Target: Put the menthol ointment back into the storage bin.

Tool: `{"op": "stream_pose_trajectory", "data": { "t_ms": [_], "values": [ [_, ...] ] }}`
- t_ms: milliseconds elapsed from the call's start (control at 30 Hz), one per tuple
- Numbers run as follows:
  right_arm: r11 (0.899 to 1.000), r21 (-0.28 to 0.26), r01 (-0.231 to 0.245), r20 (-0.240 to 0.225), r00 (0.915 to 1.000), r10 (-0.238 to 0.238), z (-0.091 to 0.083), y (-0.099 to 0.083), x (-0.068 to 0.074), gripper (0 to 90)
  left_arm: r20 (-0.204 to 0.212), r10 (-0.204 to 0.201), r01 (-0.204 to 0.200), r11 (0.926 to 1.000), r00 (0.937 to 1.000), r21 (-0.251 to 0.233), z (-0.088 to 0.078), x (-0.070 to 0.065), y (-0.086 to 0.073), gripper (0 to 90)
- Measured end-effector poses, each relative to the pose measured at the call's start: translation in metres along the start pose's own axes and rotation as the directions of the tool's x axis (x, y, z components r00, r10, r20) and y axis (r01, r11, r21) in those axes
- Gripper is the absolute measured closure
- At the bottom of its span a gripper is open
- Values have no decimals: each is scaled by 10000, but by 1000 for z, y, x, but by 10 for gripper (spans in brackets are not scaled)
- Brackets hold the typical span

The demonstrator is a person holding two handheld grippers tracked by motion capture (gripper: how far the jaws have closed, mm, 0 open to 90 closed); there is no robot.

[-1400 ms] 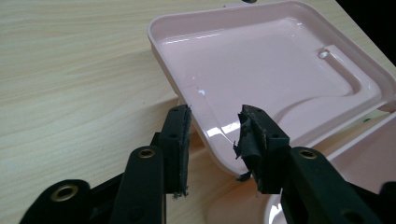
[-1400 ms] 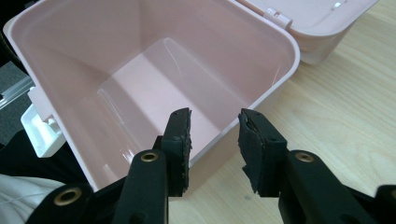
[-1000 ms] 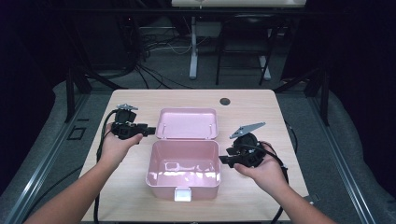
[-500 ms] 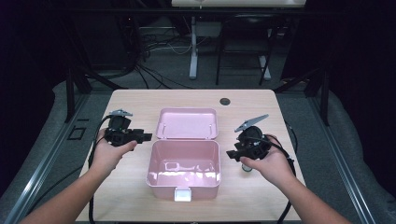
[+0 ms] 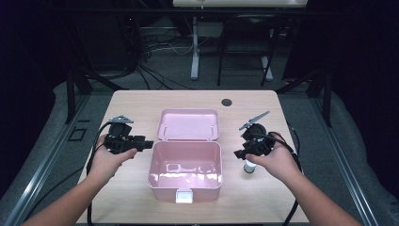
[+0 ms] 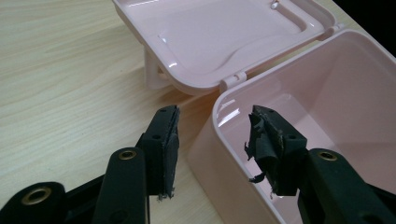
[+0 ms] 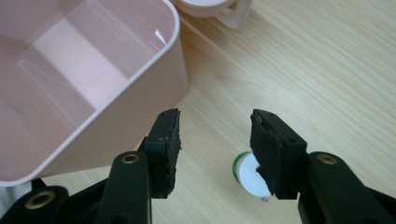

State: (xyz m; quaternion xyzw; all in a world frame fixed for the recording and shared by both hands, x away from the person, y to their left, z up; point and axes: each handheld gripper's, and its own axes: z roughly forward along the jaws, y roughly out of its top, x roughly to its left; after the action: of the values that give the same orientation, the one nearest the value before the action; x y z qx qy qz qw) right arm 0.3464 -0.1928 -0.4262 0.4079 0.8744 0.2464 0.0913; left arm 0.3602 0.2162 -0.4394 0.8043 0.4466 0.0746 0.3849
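A pink plastic box (image 5: 186,169) stands open and empty mid-table, its lid (image 5: 189,124) folded back flat behind it. My left gripper (image 5: 147,143) is open just left of the box and points at its left wall (image 6: 210,158). In the left gripper view its own jaws (image 6: 215,116) straddle the near corner of the rim without touching it. My right gripper (image 5: 238,153) is to the right of the box; its jaws (image 7: 215,116) have just been opening and hold nothing. A small white bottle with a green ring (image 5: 250,167) stands on the table under that hand, partly behind one pad (image 7: 246,175).
The light wooden table (image 5: 141,197) has a dark round hole (image 5: 227,102) near its far edge. Bare wood lies on both sides of the box. Black cables trail from both grippers off the table's sides. Dark stands and cables fill the floor behind.
Both hands have drawn outward from the box, the left one to the left and the right one to the right. The white bottle now shows standing on the table below the right hand.
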Motion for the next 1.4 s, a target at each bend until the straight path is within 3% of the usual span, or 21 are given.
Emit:
{"op": "stream_pose_trajectory", "data": {
  "t_ms": [300,667,800,867,1033,1400],
  "values": [
    [9991,405,129,151,9998,-135,6,-3,-7,527,-66,244,-243,9996,9997,138,-3,-2,-5,511],
    [9970,773,36,357,9993,-64,15,-4,-17,525,-94,220,-217,9994,9997,282,-7,3,-9,525],
    [9934,1134,-142,340,9994,104,19,-5,-20,525,-230,232,-226,9994,9995,278,-9,4,-9,523],
    [9895,1440,-86,445,9990,22,21,-5,-21,523,-196,76,-72,9997,9998,212,-9,5,-9,517],
    [9819,1890,-68,616,9981,-49,25,-7,-23,518,-241,153,-142,9989,9996,440,-10,6,-8,524],
    [9711,2328,-521,669,9971,375,37,-14,-28,481,-278,264,-249,9982,9993,545,-10,5,-9,517]
  ]
}}
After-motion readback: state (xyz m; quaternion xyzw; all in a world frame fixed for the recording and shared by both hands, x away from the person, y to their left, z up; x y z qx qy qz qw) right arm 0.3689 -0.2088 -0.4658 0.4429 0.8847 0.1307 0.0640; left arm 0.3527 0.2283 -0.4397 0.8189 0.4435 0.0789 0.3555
